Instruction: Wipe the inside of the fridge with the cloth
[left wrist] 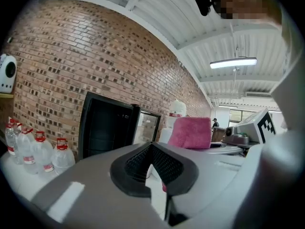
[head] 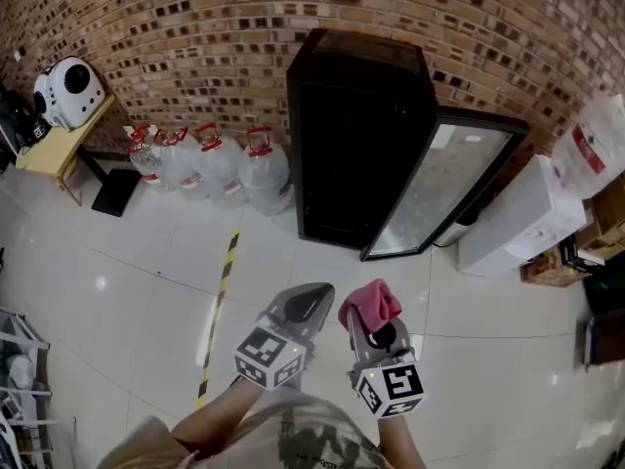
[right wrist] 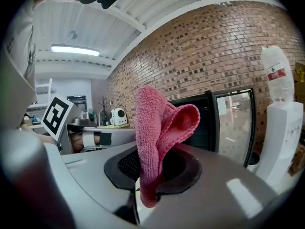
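Between the jaws of the right gripper (right wrist: 151, 173): a pink terry cloth (right wrist: 159, 128), pinched at its lower fold, the rest standing up above the pads in a loose loop. Jaws clamped on it; no gap visible. Left gripper (left wrist: 151, 149) sits just left of the right one, level with it; its black ribbed pads (left wrist: 167, 166) are pressed together at the tips with nothing held. Ahead of both grippers, well apart from them, a tall black upright fridge (head: 356, 135) stands against the red brick wall (head: 195, 27); its glass door (head: 444, 193) is swung open toward the right. Left of the fridge: clear water jugs with red caps (head: 220, 164). Right of the door: white water dispenser (head: 518, 218). Below the left gripper, a yellow-and-black tape stripe (head: 220, 301) runs along the white tiled floor (head: 117, 262).
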Available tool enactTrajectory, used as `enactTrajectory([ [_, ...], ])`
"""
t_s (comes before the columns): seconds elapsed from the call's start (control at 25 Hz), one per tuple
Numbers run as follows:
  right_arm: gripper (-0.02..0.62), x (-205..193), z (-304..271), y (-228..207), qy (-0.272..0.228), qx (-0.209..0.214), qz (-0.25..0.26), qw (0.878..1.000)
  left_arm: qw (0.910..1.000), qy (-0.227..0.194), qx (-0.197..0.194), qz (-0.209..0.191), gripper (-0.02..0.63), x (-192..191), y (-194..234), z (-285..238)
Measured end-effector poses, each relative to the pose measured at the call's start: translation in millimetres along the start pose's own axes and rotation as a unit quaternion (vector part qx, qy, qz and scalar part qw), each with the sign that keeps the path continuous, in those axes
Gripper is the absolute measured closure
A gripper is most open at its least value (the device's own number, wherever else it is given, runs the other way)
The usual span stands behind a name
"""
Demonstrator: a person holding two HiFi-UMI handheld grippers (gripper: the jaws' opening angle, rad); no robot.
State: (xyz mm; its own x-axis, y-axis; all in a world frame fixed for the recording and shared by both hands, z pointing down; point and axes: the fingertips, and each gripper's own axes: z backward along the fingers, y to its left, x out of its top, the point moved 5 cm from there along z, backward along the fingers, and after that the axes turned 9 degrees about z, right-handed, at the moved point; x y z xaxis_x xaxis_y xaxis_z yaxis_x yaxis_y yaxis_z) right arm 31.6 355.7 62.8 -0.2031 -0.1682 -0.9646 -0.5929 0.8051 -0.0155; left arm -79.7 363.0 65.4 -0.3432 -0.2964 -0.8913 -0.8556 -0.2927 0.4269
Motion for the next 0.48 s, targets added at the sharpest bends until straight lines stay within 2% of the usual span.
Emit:
enactTrajectory([
  [0.48,0.529,52.6,-139.3,-12.0,0.017,-0.026,0.02,0.999,0.9993,-0.013,-0.029,0.022,0.63,78.5,122.7,-51.6],
])
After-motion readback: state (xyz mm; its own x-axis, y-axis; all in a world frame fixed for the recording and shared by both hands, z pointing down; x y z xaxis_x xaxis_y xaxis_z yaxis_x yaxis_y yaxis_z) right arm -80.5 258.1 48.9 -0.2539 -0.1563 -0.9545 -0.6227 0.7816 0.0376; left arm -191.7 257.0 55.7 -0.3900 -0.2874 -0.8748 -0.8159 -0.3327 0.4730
